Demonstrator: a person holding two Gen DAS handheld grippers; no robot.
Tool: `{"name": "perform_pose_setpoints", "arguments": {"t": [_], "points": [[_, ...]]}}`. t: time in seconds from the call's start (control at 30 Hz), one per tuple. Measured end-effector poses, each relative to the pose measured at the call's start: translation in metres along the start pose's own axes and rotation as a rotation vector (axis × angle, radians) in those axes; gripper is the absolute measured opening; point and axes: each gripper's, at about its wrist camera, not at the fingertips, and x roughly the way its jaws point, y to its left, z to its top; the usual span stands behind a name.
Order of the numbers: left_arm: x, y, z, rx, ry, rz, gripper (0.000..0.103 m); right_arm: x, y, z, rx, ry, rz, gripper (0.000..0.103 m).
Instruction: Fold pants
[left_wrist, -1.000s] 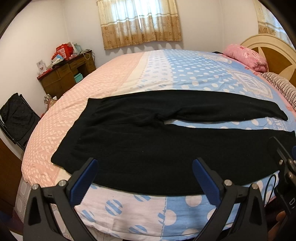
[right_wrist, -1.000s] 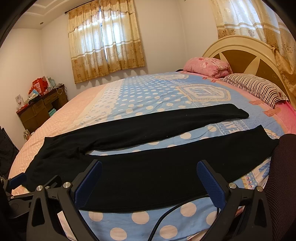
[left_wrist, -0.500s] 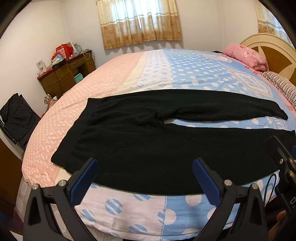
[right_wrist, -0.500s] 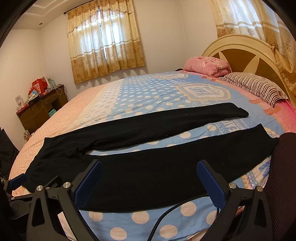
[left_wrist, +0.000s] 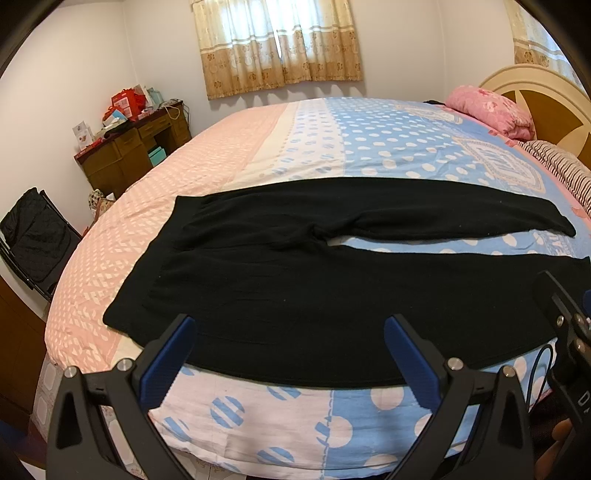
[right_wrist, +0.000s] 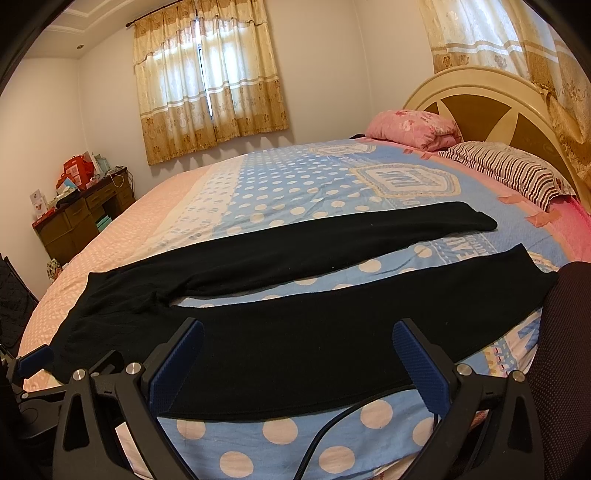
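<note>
Nothing has moved to speak of since the earlier frames: both tools hover at the near edge of the bed as before. Left wrist view: our left gripper (left_wrist: 286, 354) sits low centre, jaws wide apart and empty; the black pants (left_wrist: 295, 280) lie flat across the bed (left_wrist: 258, 410) mid-frame, waistband at left, legs splayed toward the right. Right wrist view: our right gripper (right_wrist: 295, 356) is likewise spread, holding nothing, with the near leg just beyond its fingers and the cuffs toward the right edge. We judge the cloth soft, light and limp; best pinched at waistband and cuff edges.
</note>
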Motion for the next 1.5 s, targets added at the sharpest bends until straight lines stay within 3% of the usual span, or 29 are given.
{"name": "perform_pose_setpoints", "arguments": {"t": [1.27,1.5], "points": [[0.007,0.0,-0.003,0.007,0.023,-0.005,0.103,0.01,-0.001,-0.005,0.006,0.03,-0.005,0.102],[0.025,0.031,0.011,0.005,0.052,-0.053,0.103,0.029,-0.014,0.001,0.004,0.077,-0.023,0.102]]}}
